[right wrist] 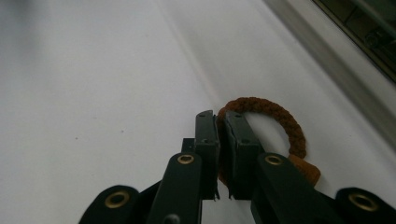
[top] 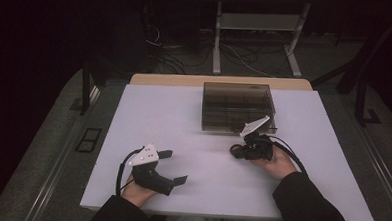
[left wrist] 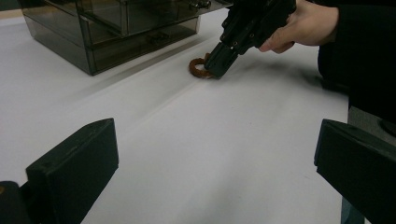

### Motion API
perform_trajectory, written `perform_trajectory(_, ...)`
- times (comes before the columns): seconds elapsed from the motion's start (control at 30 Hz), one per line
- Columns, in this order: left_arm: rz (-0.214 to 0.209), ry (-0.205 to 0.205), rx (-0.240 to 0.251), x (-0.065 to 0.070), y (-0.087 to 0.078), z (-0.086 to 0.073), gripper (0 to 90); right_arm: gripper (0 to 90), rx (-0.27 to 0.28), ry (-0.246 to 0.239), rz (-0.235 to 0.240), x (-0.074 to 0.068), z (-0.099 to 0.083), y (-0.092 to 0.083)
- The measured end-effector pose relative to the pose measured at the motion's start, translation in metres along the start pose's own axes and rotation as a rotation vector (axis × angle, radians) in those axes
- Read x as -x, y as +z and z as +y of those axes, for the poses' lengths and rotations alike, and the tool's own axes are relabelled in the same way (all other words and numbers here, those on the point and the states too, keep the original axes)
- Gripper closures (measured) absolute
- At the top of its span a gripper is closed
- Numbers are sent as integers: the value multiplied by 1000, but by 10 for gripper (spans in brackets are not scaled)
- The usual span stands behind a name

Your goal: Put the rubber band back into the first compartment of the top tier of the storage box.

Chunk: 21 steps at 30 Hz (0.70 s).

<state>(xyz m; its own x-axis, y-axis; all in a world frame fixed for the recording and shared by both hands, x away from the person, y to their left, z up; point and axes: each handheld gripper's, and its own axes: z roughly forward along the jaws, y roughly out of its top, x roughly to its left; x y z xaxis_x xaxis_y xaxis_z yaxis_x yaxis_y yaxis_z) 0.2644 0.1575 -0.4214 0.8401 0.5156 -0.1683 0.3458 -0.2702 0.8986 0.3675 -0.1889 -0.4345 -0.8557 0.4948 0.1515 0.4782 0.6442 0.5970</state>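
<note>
Where cables litter the floor (top: 186, 55), white table (top: 183, 120) stands.

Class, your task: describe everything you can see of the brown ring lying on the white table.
The brown ring is a rust-brown loop with a rough, braided, fabric-like surface, probably a hair tie. It lies flat on the white table, in front of the smoky transparent drawer box. The right claw is shut on its near side, pinching the band between its black jaws. Part of the loop curves free beyond the jaws.
</note>
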Motion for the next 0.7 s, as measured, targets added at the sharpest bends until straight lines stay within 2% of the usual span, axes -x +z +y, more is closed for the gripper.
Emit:
perform_trajectory(0.33,0,2,-1,0,0,0,0,838,12,8,32,-2,1,-15)
perform_trajectory(0.7,-1,1,-2,0,1,0,0,838,13,3,45,-6,3,-29)
